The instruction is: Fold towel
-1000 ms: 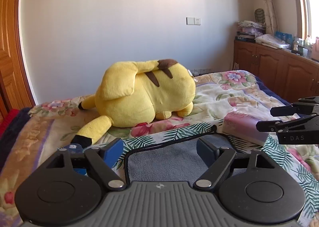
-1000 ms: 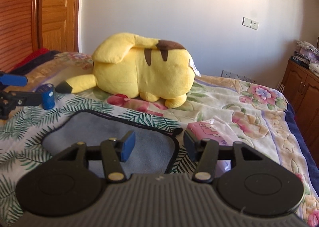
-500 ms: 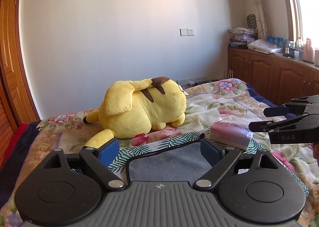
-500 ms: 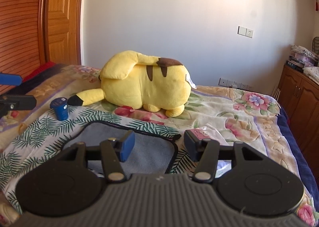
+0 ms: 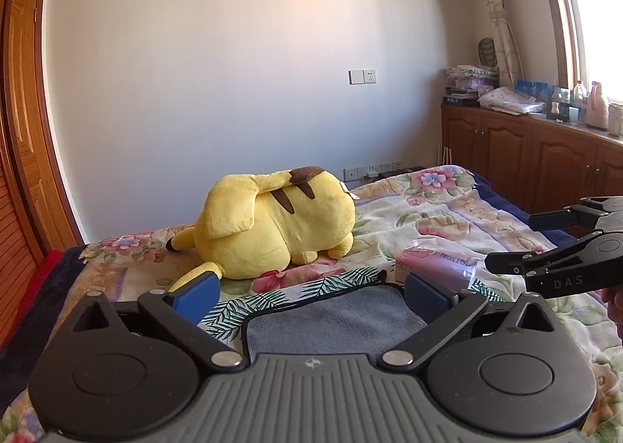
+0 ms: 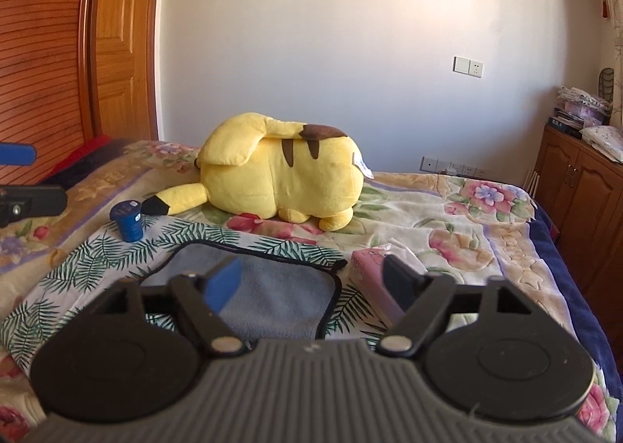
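A grey towel [image 5: 335, 316] with a black edge lies folded flat on a palm-leaf cloth on the bed; it also shows in the right wrist view [image 6: 268, 287]. My left gripper [image 5: 309, 289] is open and empty, held above the towel's near part. My right gripper [image 6: 311, 279] is open and empty, above the towel's right side. The right gripper shows from the side at the right of the left wrist view [image 5: 564, 248]. Neither gripper touches the towel.
A big yellow plush toy [image 5: 272, 225] lies behind the towel. A pink tissue pack [image 5: 432, 262] sits right of the towel, also in the right wrist view [image 6: 370, 279]. A small blue cup [image 6: 127, 221] stands at the left. Wooden cabinets [image 5: 545, 166] line the right wall.
Both grippers have risen and drawn back from the towel, so more of the room shows. The right gripper's jaws have opened wider. The towel has stayed flat.
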The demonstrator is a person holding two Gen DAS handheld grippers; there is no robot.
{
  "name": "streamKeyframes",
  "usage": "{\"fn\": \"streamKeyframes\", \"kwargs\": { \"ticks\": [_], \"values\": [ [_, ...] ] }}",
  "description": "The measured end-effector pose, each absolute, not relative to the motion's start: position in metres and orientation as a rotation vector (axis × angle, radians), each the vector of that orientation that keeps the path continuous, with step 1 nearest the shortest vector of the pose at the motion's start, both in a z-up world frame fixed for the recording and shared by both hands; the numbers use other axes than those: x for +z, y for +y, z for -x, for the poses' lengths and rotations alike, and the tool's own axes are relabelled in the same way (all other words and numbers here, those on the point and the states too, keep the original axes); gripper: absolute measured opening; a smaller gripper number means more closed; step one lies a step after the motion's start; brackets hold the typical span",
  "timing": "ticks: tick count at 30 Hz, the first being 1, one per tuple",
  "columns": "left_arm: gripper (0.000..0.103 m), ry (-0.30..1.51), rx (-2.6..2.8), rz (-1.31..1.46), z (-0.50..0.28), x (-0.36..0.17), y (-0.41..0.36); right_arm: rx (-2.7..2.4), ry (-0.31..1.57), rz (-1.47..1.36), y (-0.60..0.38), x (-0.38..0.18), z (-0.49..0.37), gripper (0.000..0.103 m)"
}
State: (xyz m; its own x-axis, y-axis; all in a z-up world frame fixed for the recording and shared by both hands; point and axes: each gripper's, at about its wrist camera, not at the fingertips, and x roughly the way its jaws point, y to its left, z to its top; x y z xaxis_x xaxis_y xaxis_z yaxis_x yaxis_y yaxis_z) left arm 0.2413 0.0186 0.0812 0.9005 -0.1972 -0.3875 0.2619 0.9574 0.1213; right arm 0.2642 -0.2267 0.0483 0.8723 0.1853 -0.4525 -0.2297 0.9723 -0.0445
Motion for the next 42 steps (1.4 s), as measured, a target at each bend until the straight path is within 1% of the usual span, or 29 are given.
{"fn": "streamKeyframes", "kwargs": {
  "ticks": [1, 3, 7, 8, 16, 25, 42],
  "values": [
    [0.087, 0.38, -0.235, -0.173, -0.239, 0.082, 0.018, 0.215, 0.462, 0.096, -0.228, 0.049, -0.262, 0.089],
    [0.087, 0.377, -0.231, -0.18, -0.234, 0.083, 0.017, 0.198, 0.454, 0.097, -0.23, 0.05, -0.258, 0.099],
    [0.087, 0.381, -0.232, -0.184, -0.224, 0.085, 0.017, 0.203, 0.454, 0.087, -0.234, 0.051, -0.251, 0.1],
    [0.087, 0.383, -0.232, -0.187, -0.221, 0.085, 0.016, 0.204, 0.454, 0.086, -0.234, 0.052, -0.249, 0.103],
    [0.087, 0.41, -0.218, -0.153, -0.199, 0.083, 0.013, 0.214, 0.455, 0.05, -0.238, 0.055, -0.226, 0.103],
    [0.087, 0.389, -0.2, -0.112, -0.168, 0.088, 0.006, 0.219, 0.454, 0.038, -0.241, 0.056, -0.199, 0.103],
    [0.087, 0.393, -0.19, -0.107, -0.112, 0.077, -0.001, 0.254, 0.431, 0.013, -0.237, 0.057, -0.146, 0.103]
  ]
}}
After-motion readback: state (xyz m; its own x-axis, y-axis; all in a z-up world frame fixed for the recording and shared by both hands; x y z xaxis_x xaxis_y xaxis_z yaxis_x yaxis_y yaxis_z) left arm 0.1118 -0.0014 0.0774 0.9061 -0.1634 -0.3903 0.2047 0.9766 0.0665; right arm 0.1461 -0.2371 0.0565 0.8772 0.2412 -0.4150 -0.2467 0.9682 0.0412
